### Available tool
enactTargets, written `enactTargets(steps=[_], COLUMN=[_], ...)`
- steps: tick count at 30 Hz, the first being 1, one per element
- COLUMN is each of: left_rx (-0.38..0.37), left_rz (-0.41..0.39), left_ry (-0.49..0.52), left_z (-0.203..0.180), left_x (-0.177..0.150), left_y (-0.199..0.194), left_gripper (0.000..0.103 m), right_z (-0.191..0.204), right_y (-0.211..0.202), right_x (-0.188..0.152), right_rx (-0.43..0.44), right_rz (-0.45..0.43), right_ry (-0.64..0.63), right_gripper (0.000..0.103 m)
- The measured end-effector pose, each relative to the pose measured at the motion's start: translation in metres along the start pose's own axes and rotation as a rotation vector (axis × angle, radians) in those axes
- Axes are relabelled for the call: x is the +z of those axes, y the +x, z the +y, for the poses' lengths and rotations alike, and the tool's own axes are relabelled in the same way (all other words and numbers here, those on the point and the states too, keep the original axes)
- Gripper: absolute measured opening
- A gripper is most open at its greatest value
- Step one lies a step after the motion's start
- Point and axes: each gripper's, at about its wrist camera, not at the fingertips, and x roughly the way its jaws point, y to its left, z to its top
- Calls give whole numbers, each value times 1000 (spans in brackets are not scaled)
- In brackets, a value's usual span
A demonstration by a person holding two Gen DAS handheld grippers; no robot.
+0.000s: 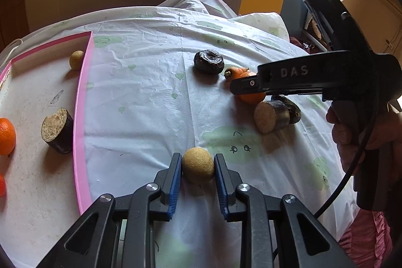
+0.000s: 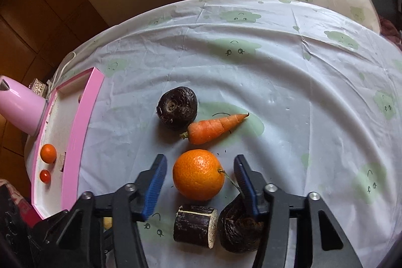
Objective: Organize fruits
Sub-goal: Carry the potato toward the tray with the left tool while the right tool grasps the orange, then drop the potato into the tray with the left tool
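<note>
My left gripper (image 1: pixel 197 167) stands around a small tan round fruit (image 1: pixel 198 168) on the tablecloth, its blue pads right at both sides of the fruit. My right gripper (image 2: pixel 199 173) is open, jaws wide on either side of an orange (image 2: pixel 198 174) without touching it. The pink-rimmed tray (image 1: pixel 80 102) at the left holds a tan fruit (image 1: pixel 76 59), a cut dark sugarcane piece (image 1: pixel 57 131) and an orange (image 1: pixel 7 136). In the right wrist view the tray (image 2: pixel 75 132) shows two small orange fruits (image 2: pixel 48 153).
On the cloth lie a carrot (image 2: pixel 216 126), a dark round root (image 2: pixel 177 107), a cut sugarcane piece (image 2: pixel 196 225) and another dark root (image 2: pixel 238 230). A pink bottle (image 2: pixel 20 104) stands left of the tray. The right gripper's body (image 1: pixel 314 77) hangs over the orange.
</note>
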Motion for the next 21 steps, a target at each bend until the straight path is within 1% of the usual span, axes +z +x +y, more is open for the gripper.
enactTargets(steps=[3,6,8,10,12,14,17,19,20,21], left_rx=[-19,-24,-24,-3,35,102,174,235,256,265], left_rz=[9,-14,-56,-94,-122,-141,-119,-91,-93,-97], left_ry=[-8,-32,-42,-53,-91,-136,-218,-243,-258,-266], left_z=[1,6,13,24,44,68,106,124,131,136], left_x=[3,8,12,17,24,30,39,43,44,45], left_y=[-5,-21,-37,-53,-65,-69,-66,-59,-58,-58], left_gripper=[26,26,26,26,26,26,26,26,27,32], right_z=[2,0,2,4,6,8,16,24,28,31], right_y=[0,-2,-1,-1,-1,-3,-11,-17,-20,-22], right_x=[-1,-2,-3,-3,-3,-3,-1,0,0,0], right_rx=[-20,-23,-31,-43,-55,-75,-84,-98,-102,-102], right_rz=[-19,-35,-41,-48,-55,-70,-109,-133,-144,-153], right_ry=[-10,11,7,4,2,3,-12,-37,-49,-59], right_gripper=[37,36,36,36,36,36,36,36,36,36])
